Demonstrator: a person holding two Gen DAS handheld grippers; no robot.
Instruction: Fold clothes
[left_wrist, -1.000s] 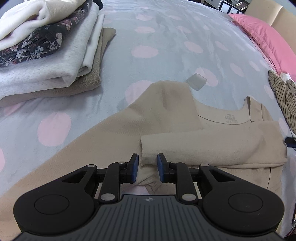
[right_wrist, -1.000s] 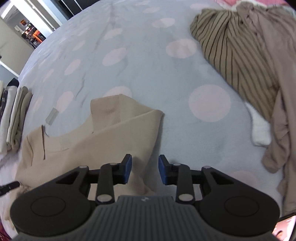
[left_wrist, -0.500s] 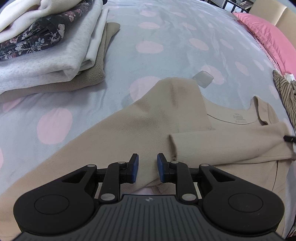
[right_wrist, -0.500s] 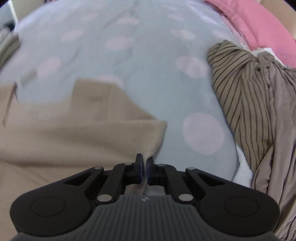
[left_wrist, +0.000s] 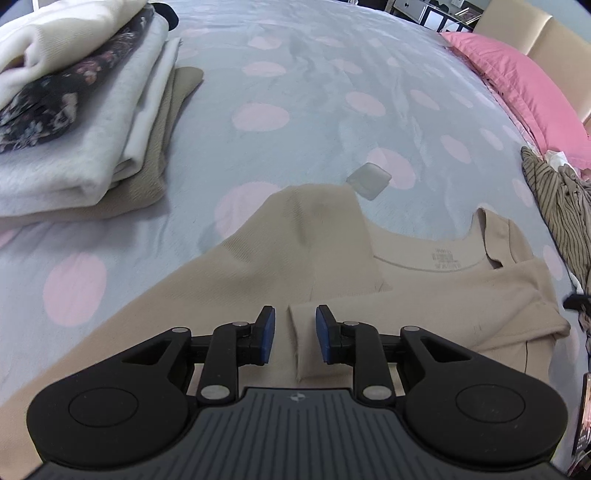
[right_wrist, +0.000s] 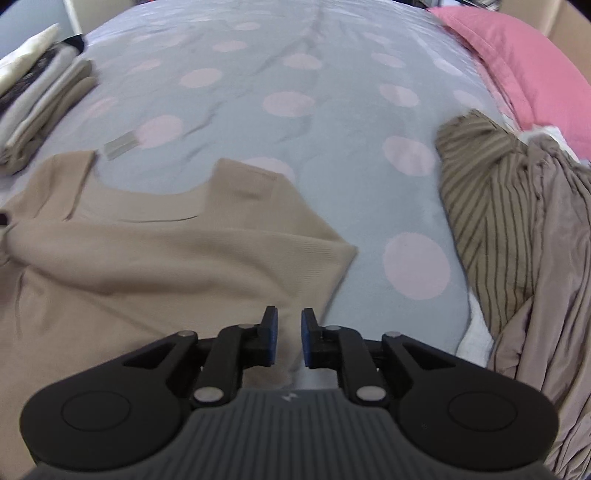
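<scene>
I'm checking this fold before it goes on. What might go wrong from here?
1. The left gripper has the folded sleeve's cuff between open jaws, pads clear of it; closing carelessly may bunch it.
2. The right gripper has just been opening over the beige top's edge, so that side may slip back.
3. The striped garment lies close and might get snagged.

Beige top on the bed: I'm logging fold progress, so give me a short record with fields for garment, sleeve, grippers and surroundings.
garment: beige top lying flat on the dotted bedspread, neckline away from the cameras
sleeve: one sleeve folded across the body
left gripper: open, sleeve cuff between the pads, not pinched
right gripper: jaws just opened, nothing gripped
folded stack: left of the top
unfolded clothes: right of the top
</scene>
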